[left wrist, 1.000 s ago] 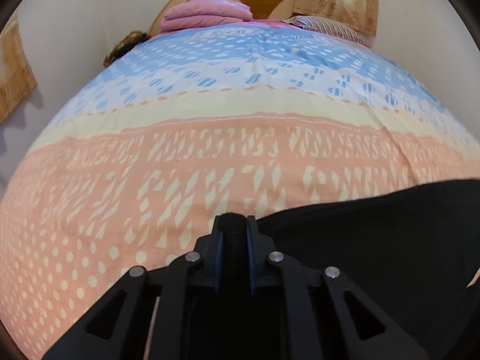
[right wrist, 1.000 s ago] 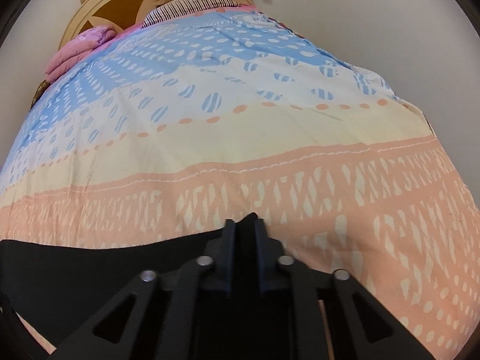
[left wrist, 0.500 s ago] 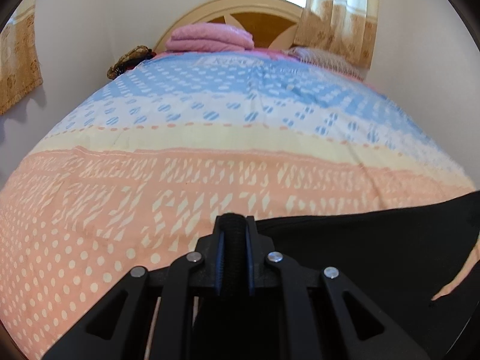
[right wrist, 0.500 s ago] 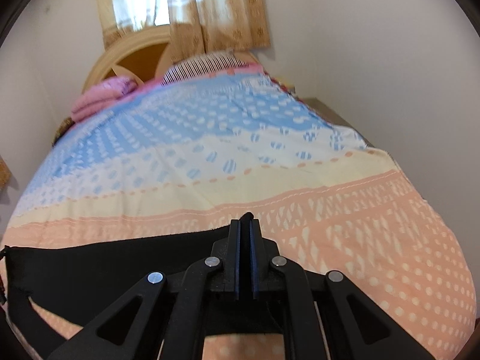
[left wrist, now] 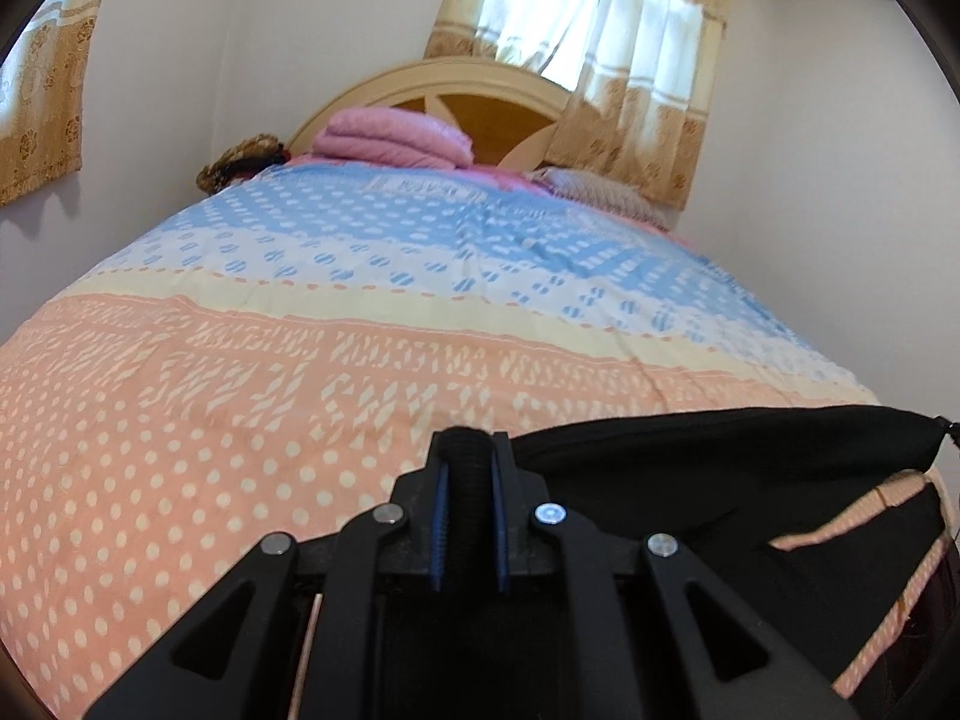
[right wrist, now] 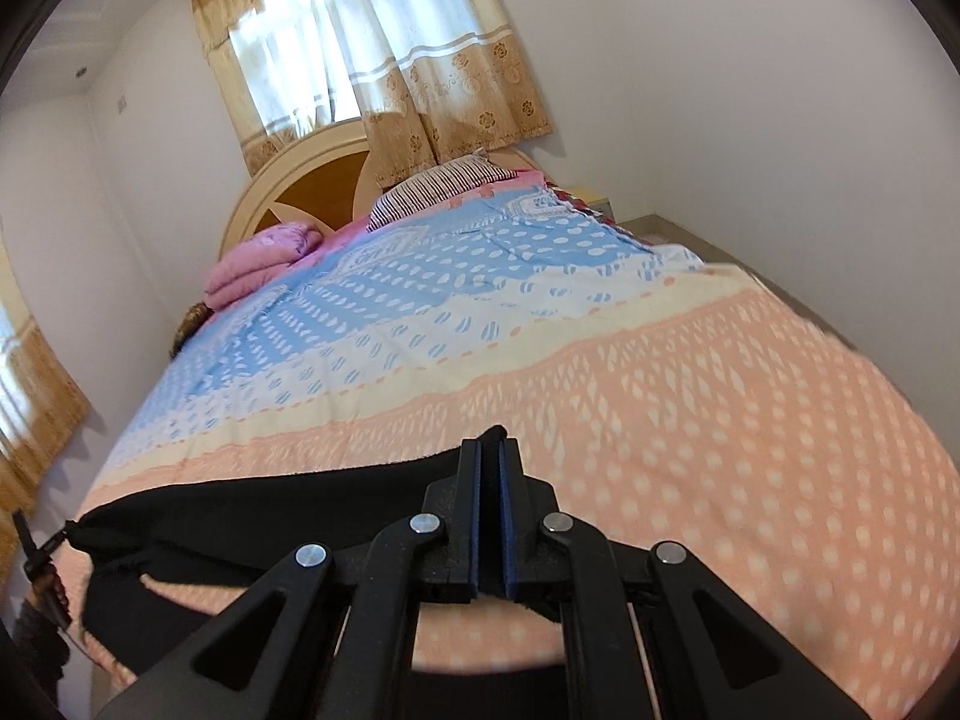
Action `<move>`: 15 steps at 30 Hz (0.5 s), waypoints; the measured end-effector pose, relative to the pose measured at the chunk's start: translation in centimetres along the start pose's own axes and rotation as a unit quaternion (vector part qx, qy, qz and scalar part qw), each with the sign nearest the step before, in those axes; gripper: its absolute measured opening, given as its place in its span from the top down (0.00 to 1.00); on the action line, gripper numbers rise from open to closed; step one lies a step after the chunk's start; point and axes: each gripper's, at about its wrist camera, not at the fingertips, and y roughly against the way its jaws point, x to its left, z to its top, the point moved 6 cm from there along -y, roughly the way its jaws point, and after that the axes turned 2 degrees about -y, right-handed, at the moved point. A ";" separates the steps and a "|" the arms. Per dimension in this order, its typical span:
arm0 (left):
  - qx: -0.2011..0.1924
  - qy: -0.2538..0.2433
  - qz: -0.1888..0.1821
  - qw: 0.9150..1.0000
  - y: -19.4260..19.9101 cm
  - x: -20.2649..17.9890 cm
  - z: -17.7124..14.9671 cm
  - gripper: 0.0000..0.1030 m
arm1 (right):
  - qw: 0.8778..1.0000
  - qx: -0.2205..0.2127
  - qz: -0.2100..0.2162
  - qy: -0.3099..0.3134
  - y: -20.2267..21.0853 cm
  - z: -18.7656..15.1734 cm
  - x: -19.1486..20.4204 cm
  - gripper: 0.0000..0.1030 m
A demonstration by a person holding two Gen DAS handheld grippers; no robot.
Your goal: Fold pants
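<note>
The black pants [left wrist: 708, 468] hang stretched between my two grippers above the near end of the bed. My left gripper [left wrist: 468, 450] is shut on one end of the top edge, with bunched black cloth between its fingers. My right gripper [right wrist: 492, 450] is shut on the other end of that edge, and the pants [right wrist: 252, 504] run off to the left from it. The cloth sags below the held edge, with the bedspread showing through gaps.
The bed has a peach, cream and blue patterned bedspread [left wrist: 300, 330]. A folded pink blanket [left wrist: 390, 141] and a striped pillow [right wrist: 438, 186] lie by the headboard [left wrist: 474, 90]. Curtained window [right wrist: 348, 60] behind. White walls stand close on both sides.
Both grippers have lifted and tilted upward with the pants; the views now show the headboard, window and walls. The pants' top edge is raised off the bedspread.
</note>
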 end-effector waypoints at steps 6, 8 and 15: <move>-0.021 -0.002 -0.017 1.000 3.2 -0.3 -3.0 0.88 | 1.000 0.013 0.002 -0.013 2.5 -3.6 -1.7 0.95; -0.019 -0.003 -0.018 1.000 3.7 -0.2 -4.5 0.88 | 1.000 0.021 -0.001 -0.019 3.2 -5.1 -2.5 0.95; -0.002 -0.004 -0.014 1.000 4.6 0.9 -9.3 0.87 | 0.998 0.057 -0.024 -0.015 4.2 -9.5 -4.8 0.95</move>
